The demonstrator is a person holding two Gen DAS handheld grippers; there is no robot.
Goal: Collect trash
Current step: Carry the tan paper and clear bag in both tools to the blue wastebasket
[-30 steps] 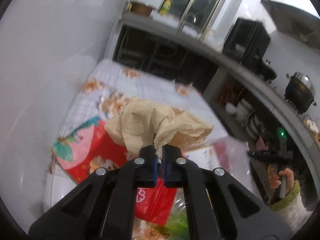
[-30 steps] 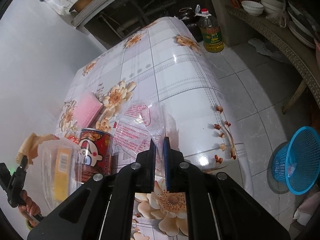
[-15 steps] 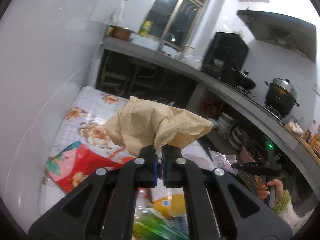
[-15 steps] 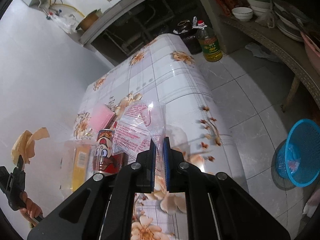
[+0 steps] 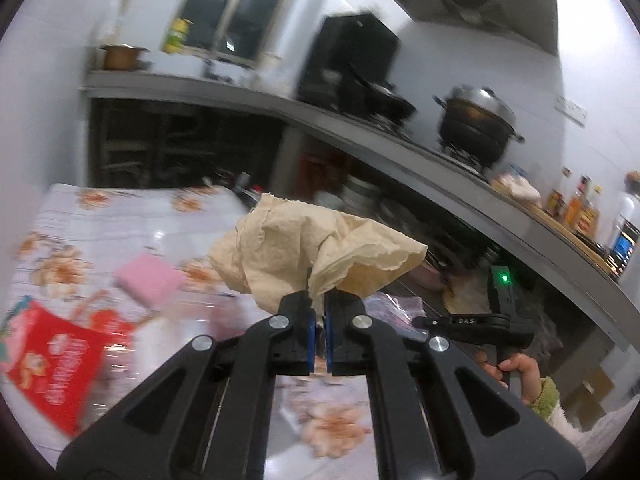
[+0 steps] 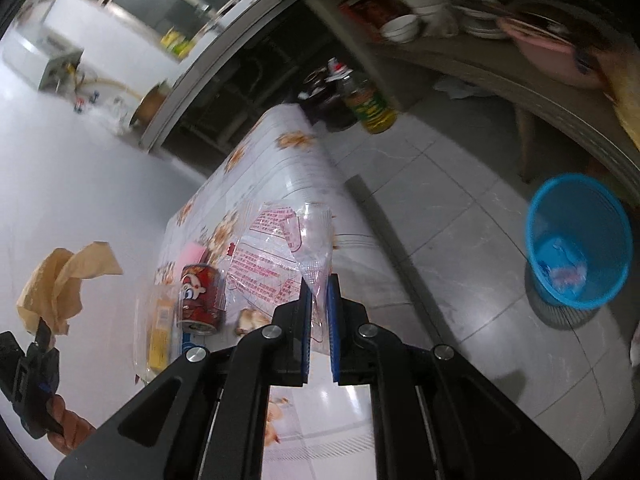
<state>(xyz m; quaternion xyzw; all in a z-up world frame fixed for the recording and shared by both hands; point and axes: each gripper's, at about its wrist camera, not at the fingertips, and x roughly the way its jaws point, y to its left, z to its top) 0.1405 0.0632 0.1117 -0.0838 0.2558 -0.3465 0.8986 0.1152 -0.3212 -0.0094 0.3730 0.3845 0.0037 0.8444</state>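
My left gripper (image 5: 320, 304) is shut on a crumpled tan paper napkin (image 5: 304, 248), held in the air above the floral table (image 5: 100, 216). The same napkin (image 6: 64, 280) shows at the left of the right wrist view. My right gripper (image 6: 319, 292) is shut on a clear plastic wrapper with red print (image 6: 276, 256), lifted off the table (image 6: 288, 160). A blue mesh trash basket (image 6: 580, 240) stands on the tiled floor to the right, with some scraps in it.
On the table lie a red snack bag (image 5: 52, 360), a pink sponge (image 5: 148, 280), a red can (image 6: 200, 300) and a clear box with a yellow pack (image 6: 158, 336). An oil bottle (image 6: 370, 106) stands on the floor. A counter with pots (image 5: 476, 128) runs behind.
Both grippers have lifted and swung right, away from the table, with napkin and wrapper still clamped. The blue basket now sits higher and larger in the right wrist view.
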